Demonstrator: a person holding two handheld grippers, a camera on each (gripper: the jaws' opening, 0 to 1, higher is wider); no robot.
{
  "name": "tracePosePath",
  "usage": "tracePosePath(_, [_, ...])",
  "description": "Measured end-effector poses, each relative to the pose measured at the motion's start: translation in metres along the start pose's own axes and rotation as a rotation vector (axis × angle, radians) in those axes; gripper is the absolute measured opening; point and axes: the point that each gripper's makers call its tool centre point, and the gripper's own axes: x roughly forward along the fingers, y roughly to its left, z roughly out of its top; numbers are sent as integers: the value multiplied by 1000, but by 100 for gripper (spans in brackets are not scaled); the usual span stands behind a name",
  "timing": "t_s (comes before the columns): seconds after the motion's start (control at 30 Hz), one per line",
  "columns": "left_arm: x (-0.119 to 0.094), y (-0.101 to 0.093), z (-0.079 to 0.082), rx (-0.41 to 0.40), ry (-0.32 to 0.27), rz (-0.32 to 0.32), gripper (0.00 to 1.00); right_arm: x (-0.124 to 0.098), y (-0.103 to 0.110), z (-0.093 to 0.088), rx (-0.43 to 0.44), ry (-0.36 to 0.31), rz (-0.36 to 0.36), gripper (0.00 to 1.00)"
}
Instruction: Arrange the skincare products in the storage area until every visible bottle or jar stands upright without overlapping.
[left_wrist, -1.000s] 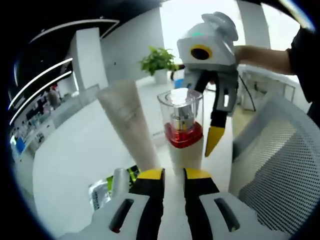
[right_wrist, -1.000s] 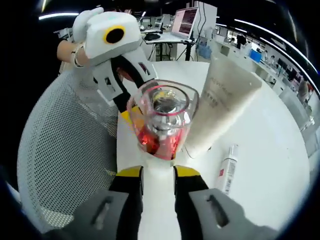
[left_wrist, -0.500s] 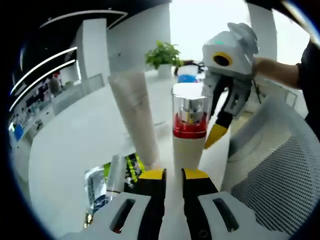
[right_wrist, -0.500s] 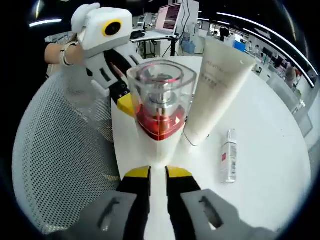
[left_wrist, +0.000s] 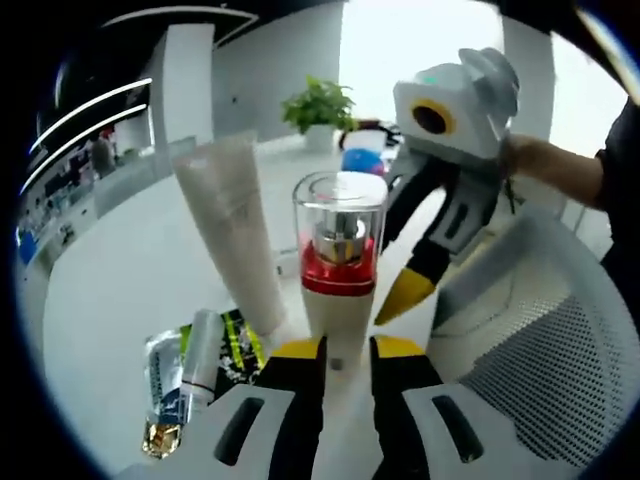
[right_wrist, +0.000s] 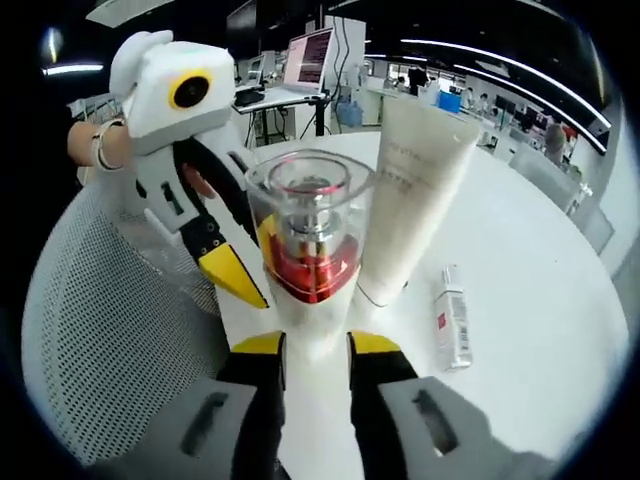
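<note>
A white pump bottle with a red collar and clear cap stands upright on the white table. The left gripper and the right gripper each close their yellow-tipped jaws on its base from opposite sides. Just beside the bottle stands a white tube. A small bottle lies flat nearby.
</note>
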Motion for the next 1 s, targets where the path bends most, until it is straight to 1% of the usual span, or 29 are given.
tracePosePath(0.1, [1,1,1,2,1,5,14,1,1,2,12,-7,-8,22])
tracePosePath(0.17, [5,3,0,12,11,12,14,2,0,1,14,-3,-16,21])
tracePosePath(0.3, [8,4,3,11,7,9,17,0,-2,-1,27,4,-37,20])
tracePosePath(0.43, [15,6,7,23,7,15,17,-3,-6,-3,54,-4,-64,21])
tracePosePath(0.7, [28,6,15,13,8,5,17,-8,-19,-9,125,-30,-129,23])
tracePosePath(0.83, [33,8,18,12,5,15,15,-10,-26,-11,150,-39,-160,23])
tracePosePath(0.93, [35,9,16,18,13,20,10,-11,-32,-12,164,-44,-180,23])
tracePosePath(1.0, [36,10,16,15,14,21,4,-12,-36,-13,175,-46,-195,23])
